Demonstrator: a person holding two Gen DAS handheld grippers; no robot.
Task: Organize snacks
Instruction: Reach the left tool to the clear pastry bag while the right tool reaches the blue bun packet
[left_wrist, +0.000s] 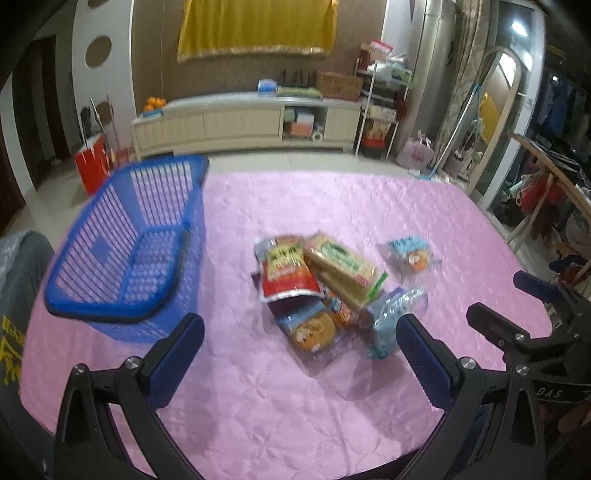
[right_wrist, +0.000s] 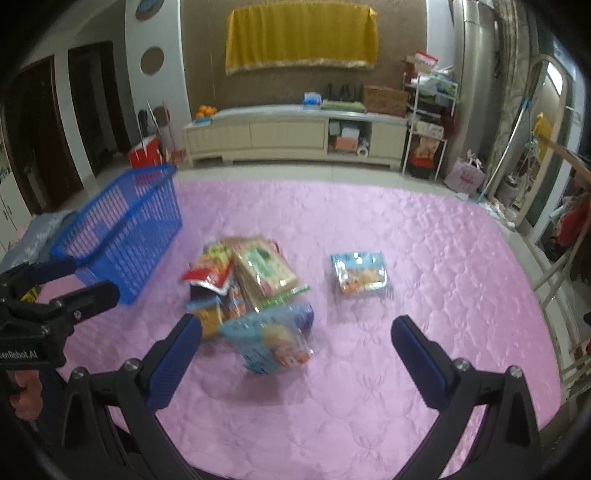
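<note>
A heap of snack packets (left_wrist: 321, 291) (right_wrist: 251, 284) lies mid-table on the pink cloth: a red pouch (left_wrist: 288, 275), a yellow-green cracker pack (left_wrist: 343, 266) and light-blue biscuit packs (right_wrist: 269, 339). One small blue packet (left_wrist: 410, 253) (right_wrist: 360, 271) lies apart to the right. An empty blue slatted basket (left_wrist: 129, 243) (right_wrist: 125, 229) stands at the left. My left gripper (left_wrist: 299, 338) hovers open just short of the heap. My right gripper (right_wrist: 295, 336) is open too, above the nearest blue pack. Each gripper shows at the edge of the other's view.
The pink quilted tablecloth (left_wrist: 277, 398) (right_wrist: 424, 258) covers the table, with bare cloth in front and to the right. A cream sideboard (right_wrist: 291, 133), a metal shelf rack (right_wrist: 428, 122) and wooden chair frames (right_wrist: 554, 258) stand beyond the table.
</note>
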